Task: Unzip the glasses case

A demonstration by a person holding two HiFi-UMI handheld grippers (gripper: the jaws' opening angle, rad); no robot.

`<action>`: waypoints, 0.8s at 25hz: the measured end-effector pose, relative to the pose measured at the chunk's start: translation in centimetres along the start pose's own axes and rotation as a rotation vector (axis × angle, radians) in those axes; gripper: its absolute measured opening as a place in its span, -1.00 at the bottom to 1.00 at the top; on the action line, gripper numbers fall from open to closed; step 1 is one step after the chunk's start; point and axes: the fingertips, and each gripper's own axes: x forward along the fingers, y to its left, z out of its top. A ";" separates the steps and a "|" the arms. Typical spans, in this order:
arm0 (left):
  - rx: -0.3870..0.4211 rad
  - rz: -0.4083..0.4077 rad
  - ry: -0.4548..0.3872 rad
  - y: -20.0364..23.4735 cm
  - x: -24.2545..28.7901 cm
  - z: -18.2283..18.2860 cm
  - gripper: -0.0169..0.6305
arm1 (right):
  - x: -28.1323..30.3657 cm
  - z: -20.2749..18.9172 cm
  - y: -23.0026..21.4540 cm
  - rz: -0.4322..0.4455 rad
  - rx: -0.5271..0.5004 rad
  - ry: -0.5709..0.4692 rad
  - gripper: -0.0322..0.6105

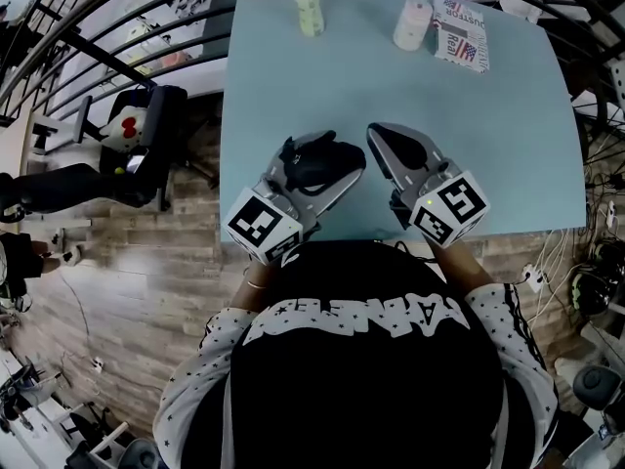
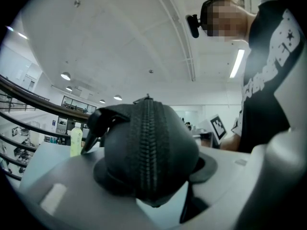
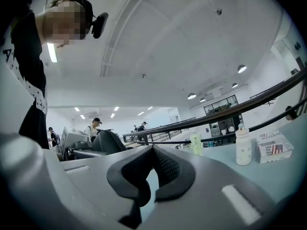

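Observation:
A black zipped glasses case (image 1: 317, 162) is held above the near part of the light blue table (image 1: 508, 135), with my left gripper (image 1: 327, 164) shut on it. In the left gripper view the case (image 2: 148, 147) fills the space between the pads (image 2: 108, 174). Its closed zipper (image 2: 146, 143) runs up the middle toward me, and a black strap (image 2: 96, 123) sticks out at the left. My right gripper (image 1: 383, 141) hovers just right of the case, apart from it. The right gripper (image 3: 152, 169) is shut with nothing between its pads.
At the table's far edge stand a pale green bottle (image 1: 309, 8), a white bottle (image 1: 412, 22) and a printed packet (image 1: 461, 32). A curved black railing (image 1: 88, 27) runs beyond the table's left side. The table's front edge is right under both grippers.

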 end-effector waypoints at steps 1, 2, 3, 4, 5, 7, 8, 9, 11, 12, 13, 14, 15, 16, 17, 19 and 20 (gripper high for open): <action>-0.002 -0.002 -0.001 -0.1 0.0 0.0 -0.95 | 0.0 0.0 0.0 0.001 0.001 0.001 -0.89; -0.002 -0.002 -0.002 -0.2 0.0 0.0 -0.95 | 0.0 0.0 0.1 0.001 0.001 0.002 -0.89; -0.001 -0.002 -0.002 -0.2 -0.1 -0.1 -0.95 | 0.0 0.0 0.1 0.002 0.000 0.001 -0.89; 0.001 -0.002 -0.002 -0.2 -0.1 -0.1 -0.95 | -0.1 0.0 0.2 0.003 -0.001 0.001 -0.89; 0.005 0.000 -0.002 -0.2 -0.1 0.0 -0.95 | -0.1 0.0 0.2 0.004 -0.002 0.001 -0.89; 0.006 0.003 -0.002 -0.2 -0.2 0.0 -0.95 | -0.1 0.0 0.2 0.005 -0.003 0.003 -0.89; 0.003 0.004 -0.002 -0.1 -0.2 0.0 -0.95 | -0.1 0.0 0.3 0.005 -0.004 0.004 -0.89; -0.001 0.005 -0.003 -0.1 -0.2 0.0 -0.95 | -0.1 -0.1 0.3 0.006 -0.003 0.005 -0.89; -0.007 0.005 -0.004 0.0 -0.2 0.0 -0.95 | 0.0 -0.1 0.2 0.006 -0.001 0.007 -0.89; -0.009 0.005 -0.003 0.1 -0.1 -0.1 -0.95 | 0.0 -0.1 0.2 0.006 0.000 0.008 -0.89; -0.011 0.005 -0.002 0.1 0.0 -0.1 -0.95 | 0.0 -0.2 0.1 0.006 0.001 0.007 -0.89; -0.014 0.004 -0.001 0.0 0.0 -0.2 -0.95 | -0.1 -0.2 0.0 0.006 0.002 0.006 -0.89; -0.017 0.004 0.001 0.0 0.0 -0.3 -0.95 | -0.1 -0.2 -0.1 0.006 0.002 0.006 -0.89; -0.021 0.004 0.003 0.0 0.1 -0.4 -0.95 | -0.2 -0.2 -0.1 0.006 0.002 0.007 -0.89; -0.024 0.004 0.006 0.0 0.1 -0.5 -0.95 | -0.2 -0.2 -0.1 0.006 0.002 0.009 -0.89; -0.029 0.008 0.010 -0.1 0.1 -0.7 -0.95 | -0.3 -0.1 0.0 0.007 0.000 0.011 -0.89; -0.031 0.010 0.011 -0.1 0.1 -0.7 -0.95 | -0.3 0.0 0.0 0.008 -0.001 0.013 -0.89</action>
